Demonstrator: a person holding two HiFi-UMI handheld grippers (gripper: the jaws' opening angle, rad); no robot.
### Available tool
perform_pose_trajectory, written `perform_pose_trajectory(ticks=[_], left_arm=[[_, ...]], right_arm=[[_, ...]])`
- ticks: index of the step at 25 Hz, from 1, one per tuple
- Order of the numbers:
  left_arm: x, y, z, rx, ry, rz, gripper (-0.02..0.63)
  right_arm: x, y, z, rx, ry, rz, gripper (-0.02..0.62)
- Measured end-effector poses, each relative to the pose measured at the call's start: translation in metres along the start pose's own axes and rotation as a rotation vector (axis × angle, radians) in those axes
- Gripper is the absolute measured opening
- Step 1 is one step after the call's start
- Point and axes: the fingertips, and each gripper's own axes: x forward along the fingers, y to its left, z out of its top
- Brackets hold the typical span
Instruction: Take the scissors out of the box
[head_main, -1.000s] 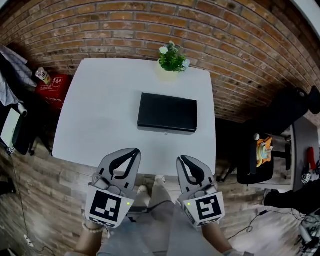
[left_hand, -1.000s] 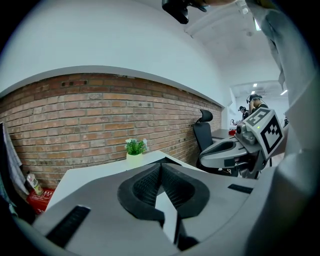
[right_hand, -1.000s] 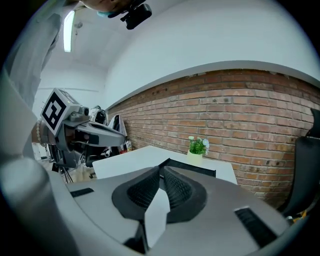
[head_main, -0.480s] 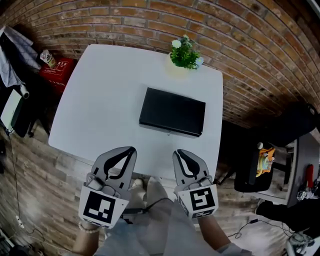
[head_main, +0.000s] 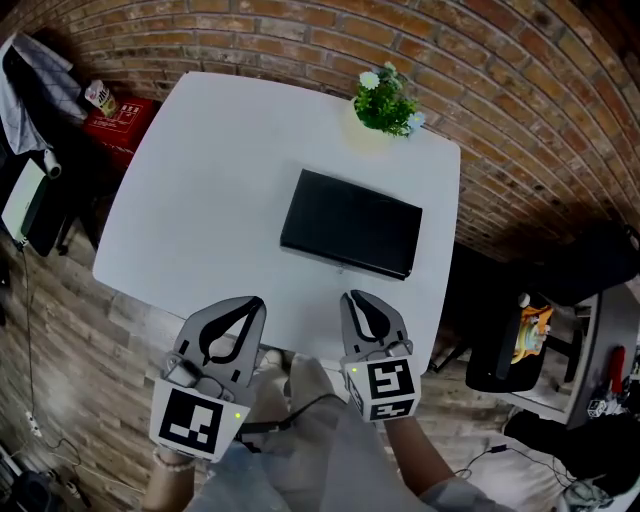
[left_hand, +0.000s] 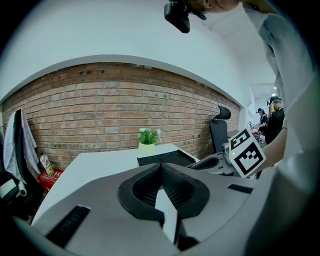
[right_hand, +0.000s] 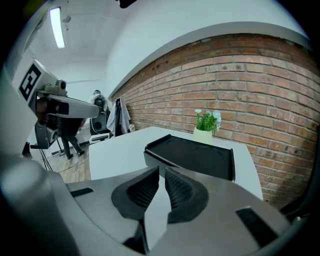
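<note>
Looking down in the head view, the closed black box (head_main: 352, 236) lies on the white table (head_main: 200, 180), with a potted plant (head_main: 385, 100) beyond it. The left gripper (head_main: 256, 301) and right gripper (head_main: 350, 297) hover on the box's near side. In the left gripper view the jaws are pressed together and empty, with the box ahead. In the right gripper view the jaws are all but touching and empty, with the box close ahead.

No legible text anywhere. Only coded square markers on the left gripper (head_main: 257, 301) and right gripper (head_main: 349, 296) cubes; red crate (head_main: 118, 118) print too small.
</note>
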Motion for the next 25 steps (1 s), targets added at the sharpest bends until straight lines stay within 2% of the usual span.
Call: perform_pose_trajectory(ticks=[8, 13, 17, 21, 25], left_arm=[[0.004, 0.005, -0.010, -0.024, 0.028, 0.030, 0.018], [0.004, 0.010, -0.016, 0.019, 0.049, 0.028, 0.018], [0.004, 0.012, -0.021, 0.021, 0.060, 0.039, 0.018], [0.005, 0.010, -0.021, 0.020, 0.059, 0.044, 0.018], [0.005, 0.008, -0.025, 0.010, 0.067, 0.046, 0.018]], right_arm=[[0.029, -0.019, -0.025, 0.118, 0.067, -0.046, 0.057], [0.045, -0.021, -0.033, 0.119, 0.098, -0.062, 0.057], [0.056, -0.022, -0.039, 0.149, 0.115, -0.079, 0.057], [0.065, -0.023, -0.043, 0.192, 0.135, -0.070, 0.103], [0.072, -0.024, -0.047, 0.243, 0.143, -0.075, 0.106]])
